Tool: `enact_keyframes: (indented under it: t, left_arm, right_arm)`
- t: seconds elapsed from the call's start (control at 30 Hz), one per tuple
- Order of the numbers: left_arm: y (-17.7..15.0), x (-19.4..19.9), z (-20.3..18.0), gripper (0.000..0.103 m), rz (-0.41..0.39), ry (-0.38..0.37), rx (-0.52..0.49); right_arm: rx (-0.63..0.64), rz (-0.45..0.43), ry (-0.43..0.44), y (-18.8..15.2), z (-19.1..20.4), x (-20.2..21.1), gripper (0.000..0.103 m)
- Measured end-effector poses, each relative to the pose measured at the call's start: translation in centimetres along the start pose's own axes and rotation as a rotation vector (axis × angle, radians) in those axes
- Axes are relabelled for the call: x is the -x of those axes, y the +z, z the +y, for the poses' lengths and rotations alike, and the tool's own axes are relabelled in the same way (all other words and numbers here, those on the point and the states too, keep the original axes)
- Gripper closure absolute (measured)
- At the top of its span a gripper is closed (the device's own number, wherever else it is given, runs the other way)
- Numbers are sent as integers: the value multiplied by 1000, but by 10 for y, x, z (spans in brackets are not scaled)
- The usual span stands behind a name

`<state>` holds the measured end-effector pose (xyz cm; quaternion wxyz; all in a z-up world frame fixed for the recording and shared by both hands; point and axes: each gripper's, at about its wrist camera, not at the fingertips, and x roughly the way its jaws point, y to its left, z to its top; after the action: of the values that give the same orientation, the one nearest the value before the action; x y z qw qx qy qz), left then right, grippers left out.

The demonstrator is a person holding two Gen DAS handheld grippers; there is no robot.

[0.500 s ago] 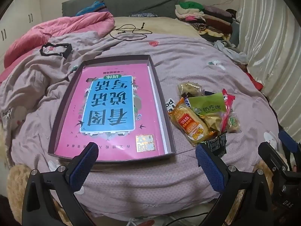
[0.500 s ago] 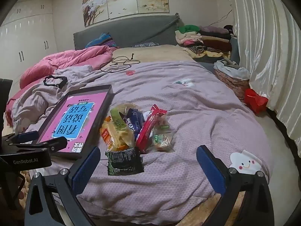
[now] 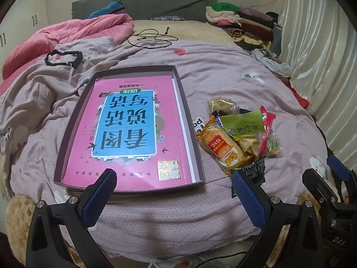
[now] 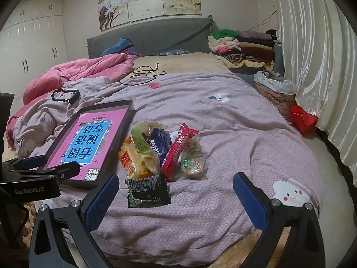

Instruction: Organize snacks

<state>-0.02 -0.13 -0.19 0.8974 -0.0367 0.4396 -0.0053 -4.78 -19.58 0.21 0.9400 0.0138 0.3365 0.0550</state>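
Snack pile [image 4: 165, 151] sits on the bed's lilac quilt [image 4: 234, 138], just beside the right wall of the shallow box tray [image 3: 194, 147]. Nothing is in the tray yet except the pink book [image 3: 131, 131] lying flat as a liner.

Both claws are spread wide and carry nothing. Left claw [image 3: 171, 194] hovers at the tray's near edge. Right claw [image 4: 176, 197] hovers at the near side of the pile, with the dark green sachet [image 4: 147, 189] lying between its fingers' line of sight and apart from the heap.

Handling, judged from looks:
- All items are light film-wrapped packs: slick, crinkly, little stiffness. Expect them to slide under the pads.
- Orange bread pack [image 4: 136, 158]: puffy and soft, crushes easily. Pinch a sealed end fin, not the body.
- Red stick pack [image 4: 178, 149]: long and narrow, leaning on the heap. Grip mid-length across the narrow side.
- Small clear cookie pack [image 4: 191, 165]: contents probably brittle, so use light squeeze at the crimp.
- Green sachet: flat on soft quilt, hard to get under. Press a corner into the quilt and pinch the edge.
- Blue pack [image 4: 159, 144] and light green bag [image 4: 139, 139] are partly buried, so take them after the top ones.

Quilt gives under load, so packs may tilt away on contact.
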Motion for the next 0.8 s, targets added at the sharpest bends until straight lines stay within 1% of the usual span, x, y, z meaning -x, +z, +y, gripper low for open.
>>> enact_keyframes:
  t: [0.8]
  left_arm:
    - [0, 1, -2, 0, -2, -14, -16]
  right_arm:
    - [-1, 4, 0, -2, 1, -1, 0]
